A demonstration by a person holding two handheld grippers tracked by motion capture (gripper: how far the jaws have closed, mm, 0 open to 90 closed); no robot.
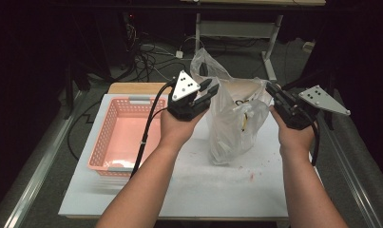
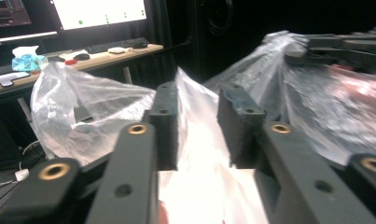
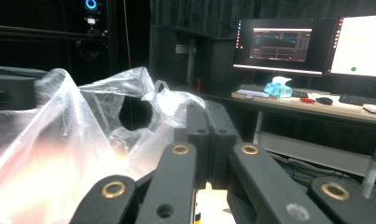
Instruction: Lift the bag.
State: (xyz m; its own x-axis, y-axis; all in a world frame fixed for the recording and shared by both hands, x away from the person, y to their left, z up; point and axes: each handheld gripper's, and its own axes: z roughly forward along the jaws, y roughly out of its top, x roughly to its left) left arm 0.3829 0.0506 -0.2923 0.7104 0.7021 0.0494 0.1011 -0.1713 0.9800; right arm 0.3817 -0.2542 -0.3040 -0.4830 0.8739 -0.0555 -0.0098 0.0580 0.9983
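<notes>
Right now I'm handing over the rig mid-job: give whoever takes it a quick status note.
Left gripper: jaws apart, plastic bag film between them, not pinched.
Right gripper: shut on the bag's edge.
Bag: stands on the white board, held up at its right side, contents inside.
Pink basket: left of the bag, nothing in it.
Left: nothing moved into the basket yet.

The bag (image 1: pixel 234 121) between the two grippers is clear, shiny plastic with something yellow and white showing through it. Left of the left gripper (image 1: pixel 209 89), which is black with a grey plate dotted in black, sits a salmon-pink basket (image 1: pixel 114 137) with a lattice of small holes and pale grey handles. Under both lies a white board (image 1: pixel 217 183) flecked with red near the right gripper (image 1: pixel 271 89), itself black with a grey plate.
</notes>
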